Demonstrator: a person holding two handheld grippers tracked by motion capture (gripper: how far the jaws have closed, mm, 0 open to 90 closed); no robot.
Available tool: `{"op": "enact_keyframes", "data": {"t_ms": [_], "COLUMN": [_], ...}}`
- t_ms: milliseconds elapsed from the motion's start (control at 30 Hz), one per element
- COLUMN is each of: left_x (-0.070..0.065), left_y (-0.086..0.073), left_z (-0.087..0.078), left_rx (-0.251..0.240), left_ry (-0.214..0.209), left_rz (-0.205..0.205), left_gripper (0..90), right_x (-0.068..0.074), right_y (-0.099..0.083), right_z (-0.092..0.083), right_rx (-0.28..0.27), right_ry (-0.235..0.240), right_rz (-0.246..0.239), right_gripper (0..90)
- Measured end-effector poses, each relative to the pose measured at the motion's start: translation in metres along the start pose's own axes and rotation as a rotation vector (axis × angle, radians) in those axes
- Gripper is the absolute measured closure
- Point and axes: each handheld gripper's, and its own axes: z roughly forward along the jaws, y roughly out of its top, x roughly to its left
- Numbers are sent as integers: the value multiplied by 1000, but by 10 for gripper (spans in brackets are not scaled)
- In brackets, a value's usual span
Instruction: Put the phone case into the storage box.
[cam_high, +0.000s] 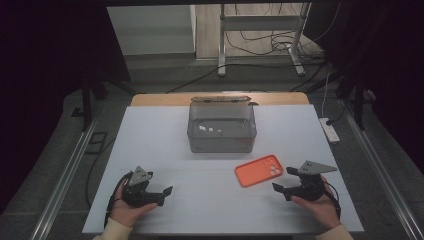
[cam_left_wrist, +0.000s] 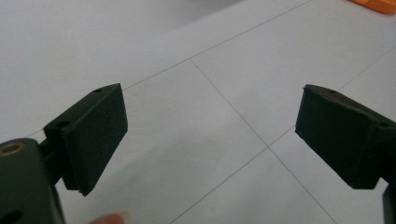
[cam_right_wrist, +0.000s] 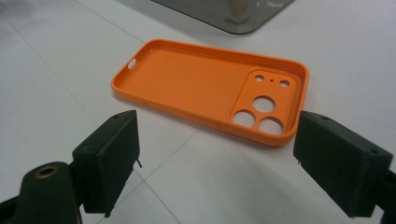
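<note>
An orange phone case (cam_right_wrist: 210, 88) lies flat just ahead of the right tongs (cam_right_wrist: 215, 158), released and empty. The left tongs (cam_left_wrist: 210, 135), also released, rest well apart.

The left tool (cam_high: 167, 192) is held low in the left hand (cam_high: 127, 210), with its jaws spread wide and nothing gripped between them. The right tool (cam_high: 278, 186) is held low in the right hand (cam_high: 320, 206), also spread wide and empty. Both tools are pointed inward, toward each other.
</note>
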Motion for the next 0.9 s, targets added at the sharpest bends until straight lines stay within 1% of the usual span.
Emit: {"op": "enact_keyframes", "data": {"t_ms": [167,300,367,567,733,800,900], "left_x": [-3,-2,-1,2,4,3,2], "left_y": [1,1,1,-2,-2,-3,-2], "left_z": [2,2,2,1,0,1,0], "left_rx": [8,11,11,19,12,18,22], "left_ry": [5,4,11,14,14,15,18], "left_rz": [6,6,0,2,-3,5,11], "left_gripper": [97,98,100,103,107,107,108], "right_x": [2,3,3,2,2,2,3], "right_y": [1,1,0,0,0,1,1], "right_z": [-1,-1,-1,0,-1,-1,-2], "right_rx": [-10,-13,-12,-15,-16,-28,-28], "right_ry": [12,20,22,17,11,13,12], "right_rz": [-15,-20,-20,-16,-32,-33,-35], "right_gripper": [150,155,156,156,179,181,181]}}
